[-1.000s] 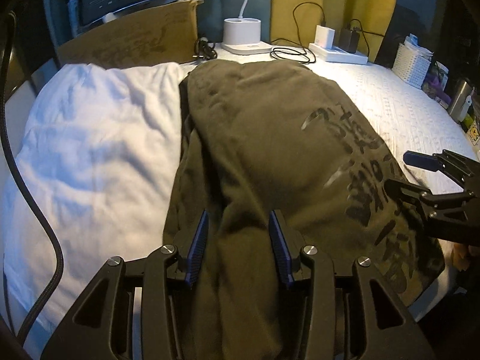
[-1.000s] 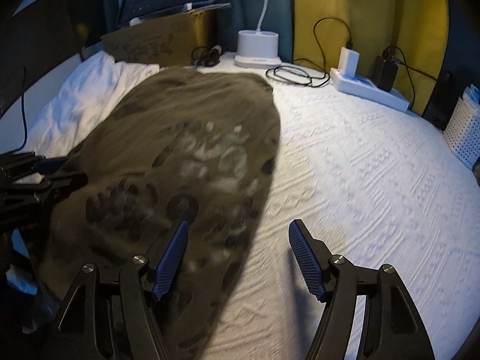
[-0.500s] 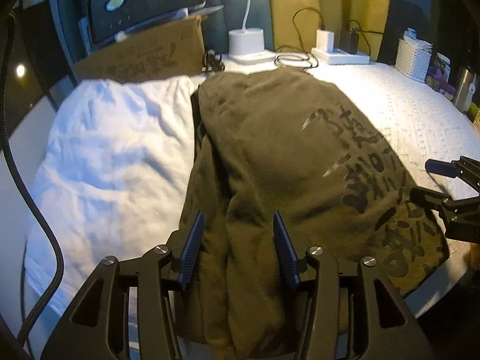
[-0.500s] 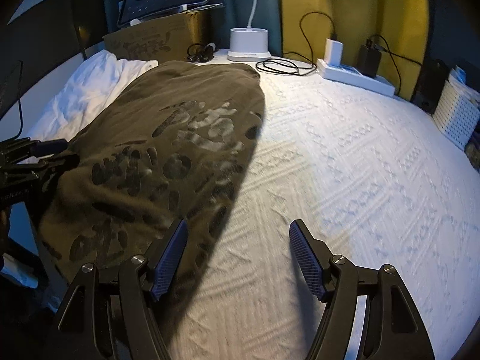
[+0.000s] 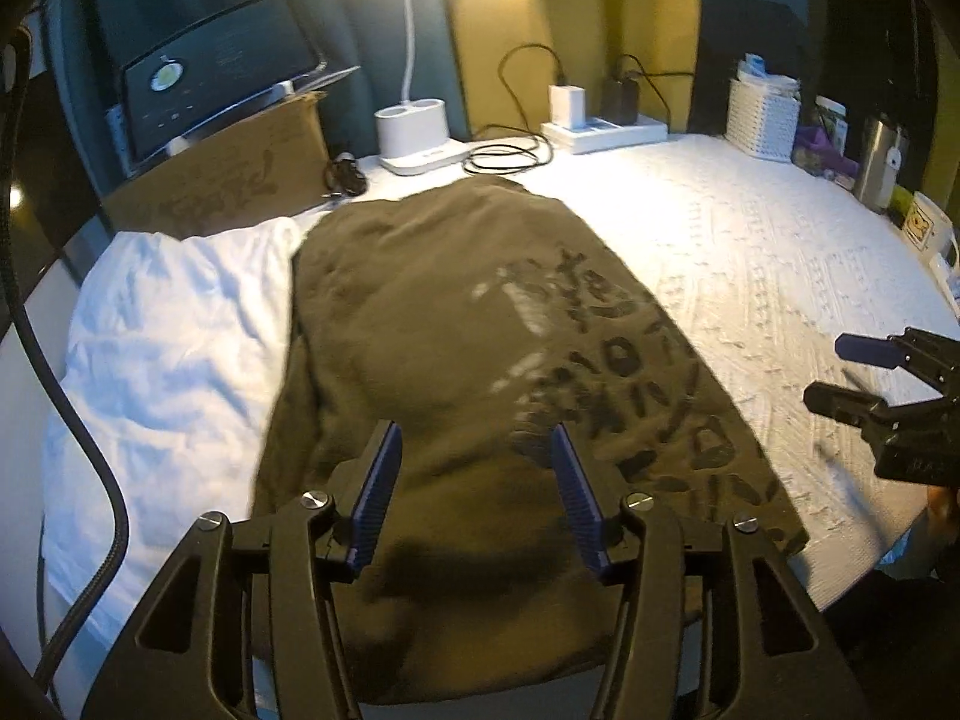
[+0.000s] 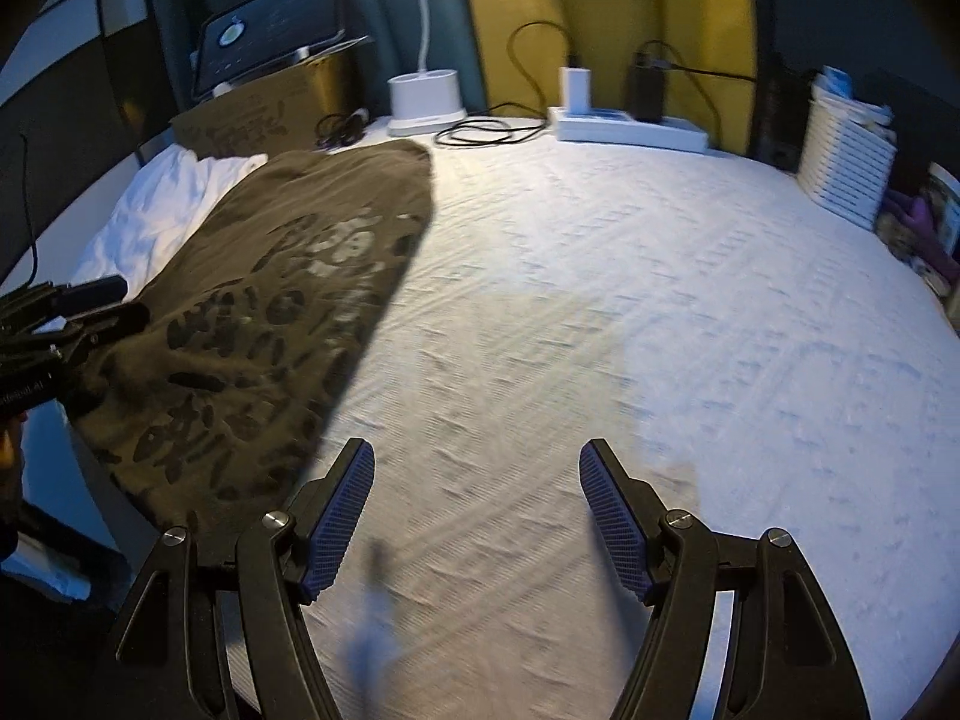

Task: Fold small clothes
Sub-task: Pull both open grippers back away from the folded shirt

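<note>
Both my grippers have drawn back from the olive shirt [image 5: 456, 324], which lies folded on the white bedspread [image 6: 600, 300]. Tilted downward, my left gripper [image 5: 474, 486] is opening above the cloth, pads clear; my right gripper [image 6: 477, 510] hangs spread, empty, over bare bedspread.

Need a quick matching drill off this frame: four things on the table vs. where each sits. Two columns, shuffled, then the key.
Things:
1. olive shirt
2. white cloth
3. lamp base
4. white basket

Places:
A. far right edge of the table, by the wall
B. left of the shirt, partly tucked under it
C. under the left gripper, printed side up
D. at the back, behind the shirt's far end

Pairs: 1-C, 2-B, 3-D, 4-A
</note>
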A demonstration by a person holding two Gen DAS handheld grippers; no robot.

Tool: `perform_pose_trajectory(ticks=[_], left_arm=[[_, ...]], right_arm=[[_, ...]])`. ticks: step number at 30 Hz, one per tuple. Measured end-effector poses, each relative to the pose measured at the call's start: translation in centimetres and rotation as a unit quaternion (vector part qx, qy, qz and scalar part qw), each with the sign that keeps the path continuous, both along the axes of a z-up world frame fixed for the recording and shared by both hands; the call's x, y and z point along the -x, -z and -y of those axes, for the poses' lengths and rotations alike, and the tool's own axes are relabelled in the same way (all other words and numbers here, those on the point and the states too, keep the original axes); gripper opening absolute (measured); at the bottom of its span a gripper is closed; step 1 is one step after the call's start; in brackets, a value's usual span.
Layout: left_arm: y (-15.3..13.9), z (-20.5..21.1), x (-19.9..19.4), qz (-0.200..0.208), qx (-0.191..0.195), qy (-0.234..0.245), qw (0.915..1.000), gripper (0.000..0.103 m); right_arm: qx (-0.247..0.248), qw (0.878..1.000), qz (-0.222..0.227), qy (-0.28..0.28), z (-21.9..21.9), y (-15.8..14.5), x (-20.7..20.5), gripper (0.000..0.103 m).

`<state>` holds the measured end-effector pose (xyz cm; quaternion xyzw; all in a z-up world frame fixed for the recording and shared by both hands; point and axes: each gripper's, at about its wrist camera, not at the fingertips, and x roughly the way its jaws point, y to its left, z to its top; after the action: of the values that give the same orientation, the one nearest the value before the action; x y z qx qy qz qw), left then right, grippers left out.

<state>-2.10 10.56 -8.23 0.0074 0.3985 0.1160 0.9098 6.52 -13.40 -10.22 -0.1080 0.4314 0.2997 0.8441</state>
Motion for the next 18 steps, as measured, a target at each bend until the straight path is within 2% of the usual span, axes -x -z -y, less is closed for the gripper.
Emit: perform_pose_trajectory(ticks=[3, 9, 13, 18], left_arm=[[0.0, 1.3, -0.4, 0.004, 0.007, 0.012, 0.9999, 0.065], [-0.5, 4.0, -1.1, 0.019, 0.020, 0.037, 0.9989, 0.066], [-1.3, 5.6, -1.4, 0.038, 0.035, 0.048, 0.9975, 0.080], [-3.0, 7.1, -1.0, 0.066, 0.045, 0.055, 0.9953, 0.082]], right_arm=[[0.001, 1.000, 0.003, 0.015, 1.6, -0.1, -0.1, 0.073], [0.005, 0.999, 0.014, 0.050, 4.7, -0.6, -0.3, 0.073], [0.006, 0.998, 0.021, 0.066, 6.5, -1.3, -0.3, 0.073], [0.000, 0.996, 0.037, 0.085, 8.3, -3.2, -0.4, 0.073]])
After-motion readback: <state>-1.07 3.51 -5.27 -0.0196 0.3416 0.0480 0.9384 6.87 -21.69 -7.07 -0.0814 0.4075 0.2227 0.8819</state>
